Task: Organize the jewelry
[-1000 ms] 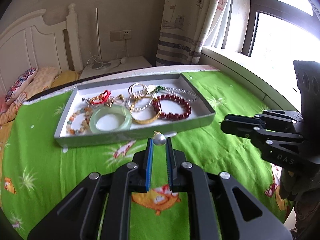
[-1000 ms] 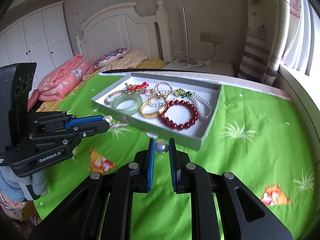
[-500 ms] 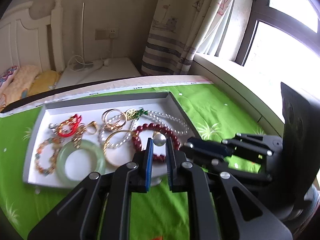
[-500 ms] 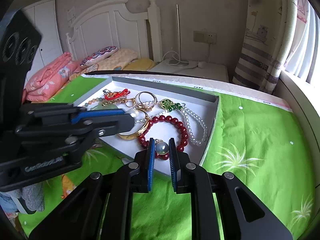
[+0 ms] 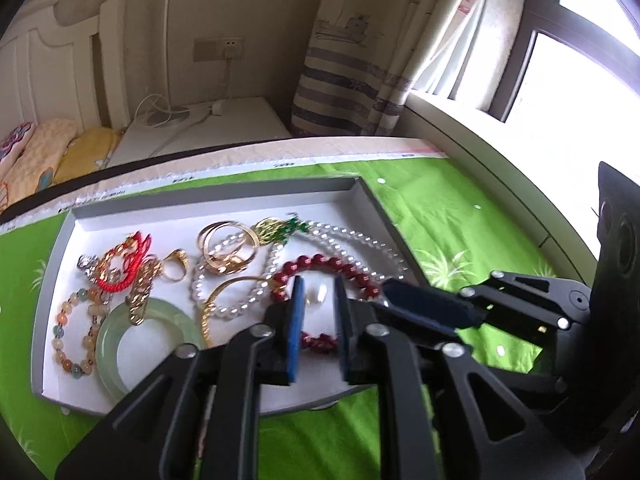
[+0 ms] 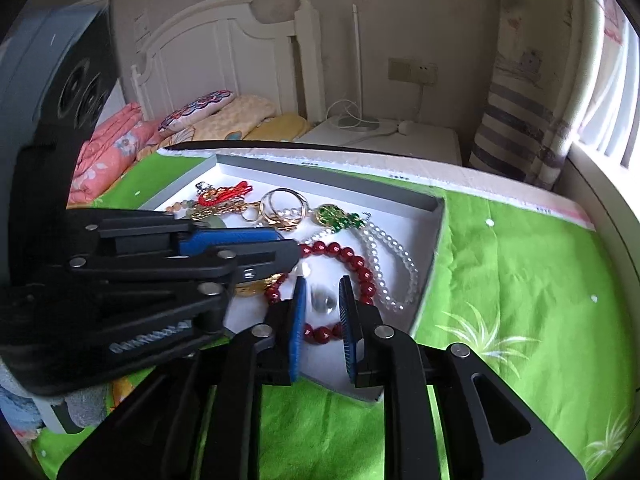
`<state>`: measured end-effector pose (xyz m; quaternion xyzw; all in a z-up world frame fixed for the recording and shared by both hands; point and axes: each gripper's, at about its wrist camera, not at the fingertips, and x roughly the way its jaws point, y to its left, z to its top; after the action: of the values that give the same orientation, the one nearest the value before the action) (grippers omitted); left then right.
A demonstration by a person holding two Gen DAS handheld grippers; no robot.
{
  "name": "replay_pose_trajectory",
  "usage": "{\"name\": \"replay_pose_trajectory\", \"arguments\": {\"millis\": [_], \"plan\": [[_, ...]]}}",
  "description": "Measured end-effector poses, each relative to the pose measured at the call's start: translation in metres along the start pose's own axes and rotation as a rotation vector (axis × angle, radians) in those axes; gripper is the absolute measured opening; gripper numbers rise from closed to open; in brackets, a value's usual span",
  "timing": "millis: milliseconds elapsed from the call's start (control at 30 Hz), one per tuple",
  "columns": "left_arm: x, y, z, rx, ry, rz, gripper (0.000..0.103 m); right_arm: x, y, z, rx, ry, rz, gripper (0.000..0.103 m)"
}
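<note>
Both claws now hang over the grey tray (image 5: 60, 240), jaws opening: left claw (image 5: 318, 300) and right claw (image 6: 323, 300) each let a pearl earring (image 5: 316, 294) drop inside the red bead bracelet (image 6: 352, 258).

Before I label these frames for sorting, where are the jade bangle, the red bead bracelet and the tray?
jade bangle (image 5: 120, 376): left wrist view, near rim.
red bead bracelet (image 6: 352, 258): right wrist view, far beads.
tray (image 6: 434, 248): right wrist view, right wall.
</note>
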<state>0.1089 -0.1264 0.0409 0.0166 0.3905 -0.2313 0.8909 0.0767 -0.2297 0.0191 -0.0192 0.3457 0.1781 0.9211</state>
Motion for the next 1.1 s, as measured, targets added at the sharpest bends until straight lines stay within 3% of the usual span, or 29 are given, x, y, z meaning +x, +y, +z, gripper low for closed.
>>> {"name": "replay_pose_trajectory", "arguments": {"millis": [100, 167, 267, 533, 600, 800, 933, 1100], "plan": [[-0.011, 0.012, -0.003, -0.022, -0.024, 0.022, 0.046, -0.006, -0.01, -0.002, 0.048, -0.016, 0.002, 0.026], [-0.022, 0.023, -0.008, -0.038, -0.041, 0.041, 0.054, -0.014, -0.018, -0.006, 0.087, -0.033, -0.005, 0.039], [-0.041, 0.04, -0.019, -0.063, -0.069, 0.081, 0.065, -0.024, -0.029, -0.01, 0.142, -0.058, 0.001, 0.048], [-0.07, 0.064, -0.056, -0.105, -0.09, 0.196, 0.078, -0.042, -0.023, -0.021, 0.174, -0.089, 0.027, 0.05], [-0.073, 0.059, -0.062, -0.099, -0.1, 0.25, 0.087, -0.044, -0.014, -0.025, 0.162, -0.085, 0.035, 0.057], [-0.092, 0.035, -0.064, -0.03, -0.194, 0.344, 0.099, -0.058, 0.01, -0.031, 0.122, -0.075, 0.012, 0.076], [-0.106, 0.023, -0.061, -0.018, -0.261, 0.349, 0.101, -0.07, 0.014, -0.027, 0.182, -0.091, -0.013, 0.086], [-0.115, 0.023, -0.06, -0.034, -0.303, 0.383, 0.101, -0.071, 0.021, -0.019, 0.184, -0.125, -0.108, 0.086]]}}
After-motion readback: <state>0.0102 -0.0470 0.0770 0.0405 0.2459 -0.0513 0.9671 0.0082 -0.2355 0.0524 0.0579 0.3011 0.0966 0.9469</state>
